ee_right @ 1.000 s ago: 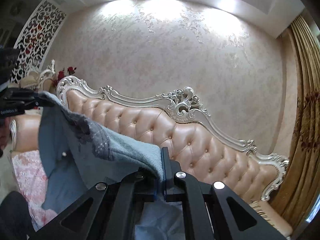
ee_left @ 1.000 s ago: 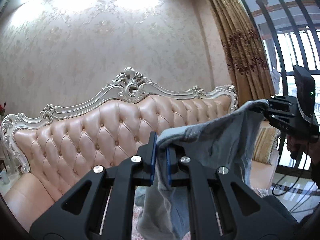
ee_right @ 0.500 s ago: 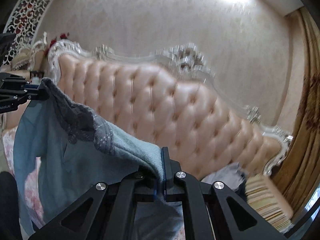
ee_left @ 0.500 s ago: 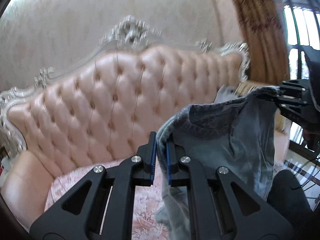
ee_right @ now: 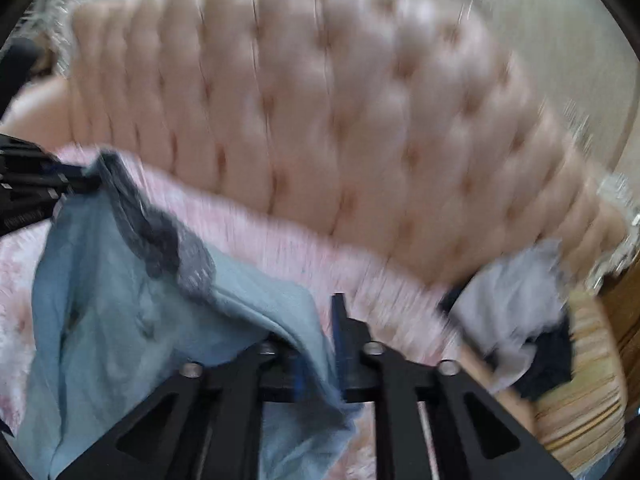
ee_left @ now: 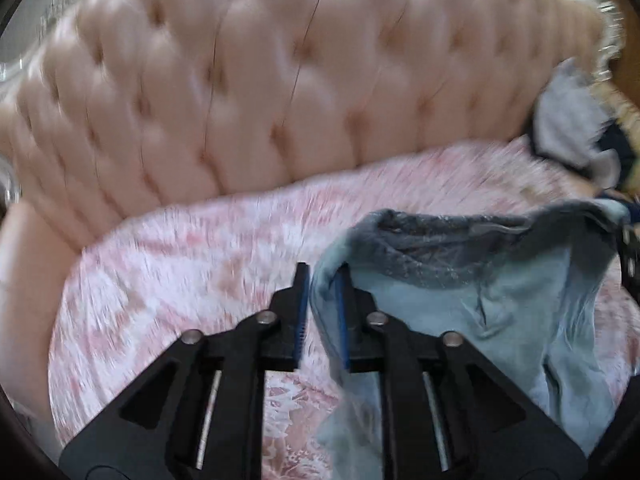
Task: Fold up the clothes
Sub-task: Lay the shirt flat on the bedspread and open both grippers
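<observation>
A light blue garment (ee_left: 500, 320) with a grey lace collar hangs stretched between my two grippers over the sofa seat. My left gripper (ee_left: 322, 300) holds one top corner; the cloth sits in a small gap between its blue pads. My right gripper (ee_right: 320, 336) is shut on the other top corner of the same garment (ee_right: 120, 300). The left gripper shows at the left edge of the right wrist view (ee_right: 28, 192). Both views are motion-blurred.
A pink tufted sofa back (ee_left: 260, 92) rises behind a pink lace seat cover (ee_left: 180, 260). A pile of grey and dark clothes (ee_right: 516, 320) lies at the seat's right end, beside a striped gold cushion (ee_right: 580, 392).
Both grippers have tipped down and lowered with the garment: the wall and carved sofa top left the view, and the seat cover and clothes pile came in. The left pads stand slightly wider apart.
</observation>
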